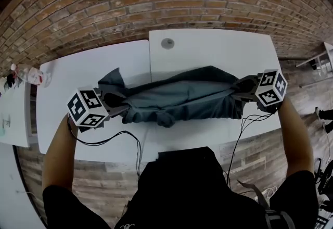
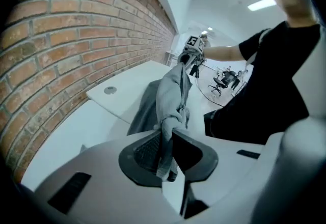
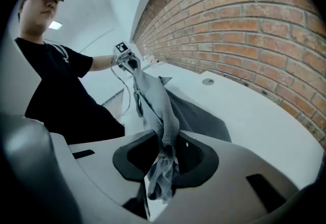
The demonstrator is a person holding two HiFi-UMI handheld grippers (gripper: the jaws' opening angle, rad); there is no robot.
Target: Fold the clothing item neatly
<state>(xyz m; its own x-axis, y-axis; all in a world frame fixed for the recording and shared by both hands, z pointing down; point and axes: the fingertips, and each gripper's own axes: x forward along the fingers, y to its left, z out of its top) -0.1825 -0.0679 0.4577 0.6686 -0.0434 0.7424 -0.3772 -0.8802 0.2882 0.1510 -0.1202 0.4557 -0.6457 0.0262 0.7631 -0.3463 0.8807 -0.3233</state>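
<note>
Both ends of grey garment [image 1: 182, 99] clamped: left gripper [image 2: 165, 152] pinches one, right gripper [image 3: 164, 159] the other; cloth stretched between, above white table [image 1: 208, 48].

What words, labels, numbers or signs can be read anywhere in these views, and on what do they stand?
None readable.
Marker cube on the left tool: black-and-white square patterns, no letters.
Marker cube on the right tool: the same.
Grey garment: no print visible.
Clear bottle: label too blurred to read.
</note>
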